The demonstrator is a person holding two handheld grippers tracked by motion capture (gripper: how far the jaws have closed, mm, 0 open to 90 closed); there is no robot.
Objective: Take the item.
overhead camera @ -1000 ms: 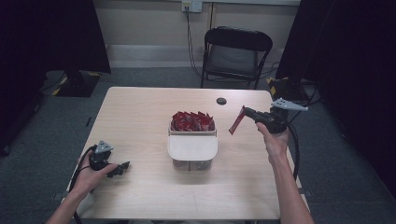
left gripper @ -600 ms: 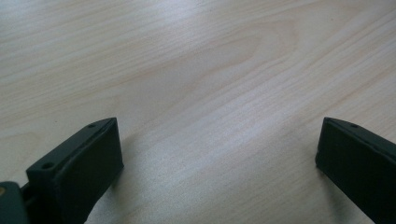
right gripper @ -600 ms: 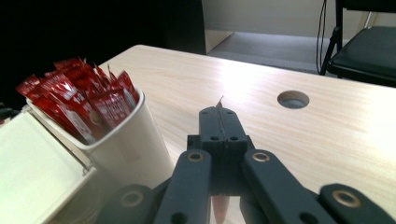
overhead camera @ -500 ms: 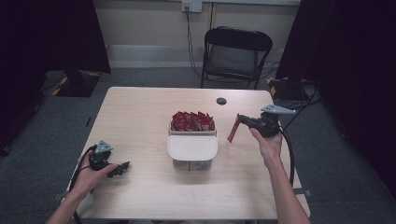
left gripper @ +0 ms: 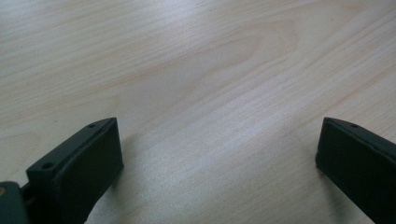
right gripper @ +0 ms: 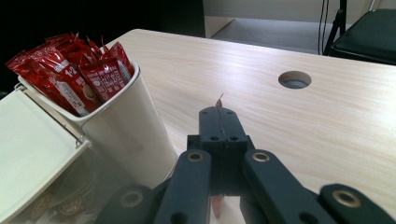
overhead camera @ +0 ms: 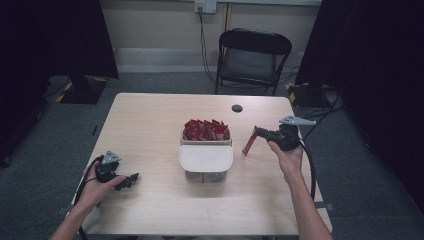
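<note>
The right claw, pinched on a red packet, has dropped lower, mid-right of the frame, beside the tub of packets. The left claw rests open, lower left on the desk.

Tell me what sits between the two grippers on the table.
In the high view, the white container holding red packets stands between the left gripper and right gripper.
</note>
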